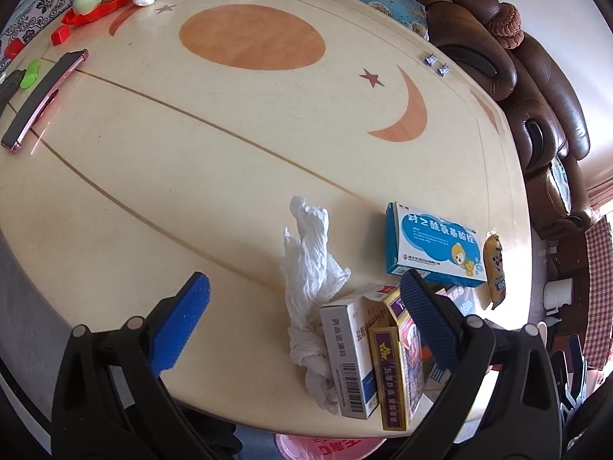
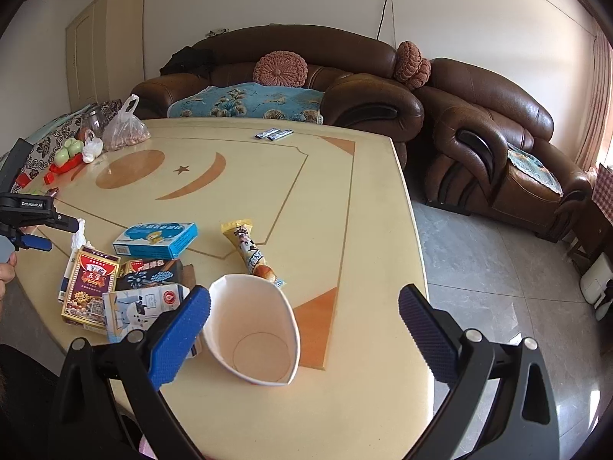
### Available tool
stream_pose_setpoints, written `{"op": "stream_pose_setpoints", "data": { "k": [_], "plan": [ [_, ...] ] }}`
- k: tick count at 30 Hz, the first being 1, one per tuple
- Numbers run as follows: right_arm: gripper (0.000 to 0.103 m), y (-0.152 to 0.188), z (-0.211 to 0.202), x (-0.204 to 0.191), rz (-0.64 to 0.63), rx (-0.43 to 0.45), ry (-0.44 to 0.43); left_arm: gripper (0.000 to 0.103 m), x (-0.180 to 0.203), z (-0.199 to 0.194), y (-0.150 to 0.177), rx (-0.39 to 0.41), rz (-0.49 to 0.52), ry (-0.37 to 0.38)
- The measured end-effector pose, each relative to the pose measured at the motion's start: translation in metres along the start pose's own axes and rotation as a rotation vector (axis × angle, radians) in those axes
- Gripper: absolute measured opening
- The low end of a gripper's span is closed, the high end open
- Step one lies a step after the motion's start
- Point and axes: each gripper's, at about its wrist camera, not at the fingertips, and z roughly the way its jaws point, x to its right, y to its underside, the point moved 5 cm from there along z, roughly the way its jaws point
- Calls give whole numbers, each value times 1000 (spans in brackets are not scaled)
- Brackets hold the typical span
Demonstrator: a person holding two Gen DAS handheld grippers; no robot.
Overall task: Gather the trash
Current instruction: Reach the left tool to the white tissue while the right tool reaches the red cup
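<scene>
**Trash within reach of both grippers**

Trash sits clustered at the near edge of the desk (image 2: 268,176): a crumpled tissue (image 1: 312,280), several small boxes, a snack wrapper (image 2: 249,249) and a squashed paper cup (image 2: 254,329).

The left gripper (image 1: 304,326) is spread wide and holds nothing. The tissue lies between its fingers, nearer the right one, with its long axis running away from the camera, roughly along the fingers (so closing would pinch it across its narrow width). A white box (image 1: 350,356) and a yellow card box (image 1: 392,368) stand touching the tissue on its right, crowding that side.

The right gripper (image 2: 304,329) is likewise wide open and empty. The cup lies on its side between its fingers, mouth toward the camera, just beside the left finger and well apart from the right.

My judgement: each hand is nearest its own piece.
</scene>
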Motion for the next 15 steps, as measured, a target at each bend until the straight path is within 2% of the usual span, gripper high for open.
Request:
{"op": "stream_pose_setpoints", "data": {
  "k": [9,11,15],
  "plan": [
    [96,4,29,12,-16,-81,-21,96,3,12,-7,1,-1,26],
    [96,5,34,8,-39,-100,-34,86,3,13,-8,0,2,27],
    [94,7,46,4,-60,-149,-64,75,1,22,-9,-38,-11,40]
  ]
}}
